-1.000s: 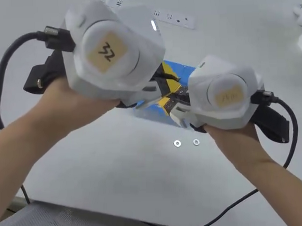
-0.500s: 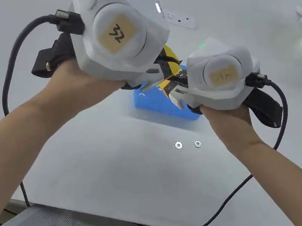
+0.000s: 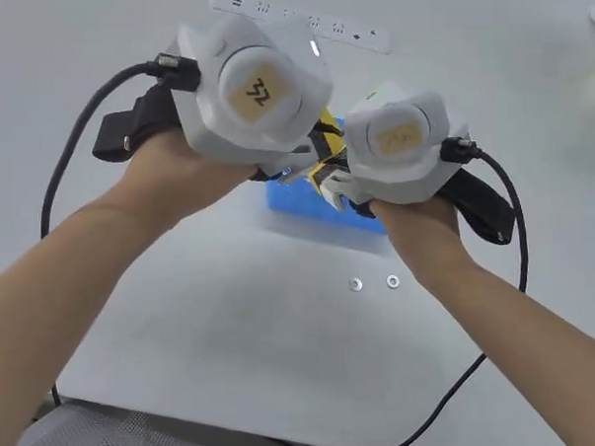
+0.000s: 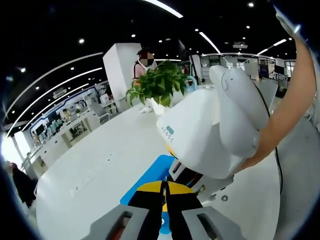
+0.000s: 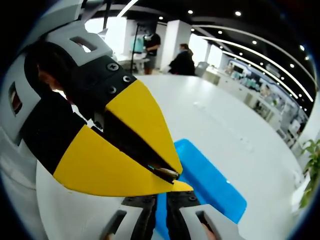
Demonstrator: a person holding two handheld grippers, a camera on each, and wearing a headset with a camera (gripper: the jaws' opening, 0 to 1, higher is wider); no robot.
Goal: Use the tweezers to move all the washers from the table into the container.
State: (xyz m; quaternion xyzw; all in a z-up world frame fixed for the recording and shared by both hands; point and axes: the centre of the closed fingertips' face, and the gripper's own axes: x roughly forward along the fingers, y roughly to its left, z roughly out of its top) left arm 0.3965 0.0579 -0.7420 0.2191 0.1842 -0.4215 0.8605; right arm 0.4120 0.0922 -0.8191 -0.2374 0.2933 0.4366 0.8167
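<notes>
two washers (image 3: 356,285) are left on the table (image 3: 233,325), at 5 o'clock of the blue container (image 3: 298,197), so the job isn't finished. the tweezers (image 5: 167,173) are pinched in the left gripper (image 4: 165,200) above the container. the right gripper (image 5: 161,206) is held narrow, with nothing seen between its jaws.

Head view looking down at table (image 3: 233,325); gripper views close, facing each other, sharing blue container (image 5: 210,185)
</notes>
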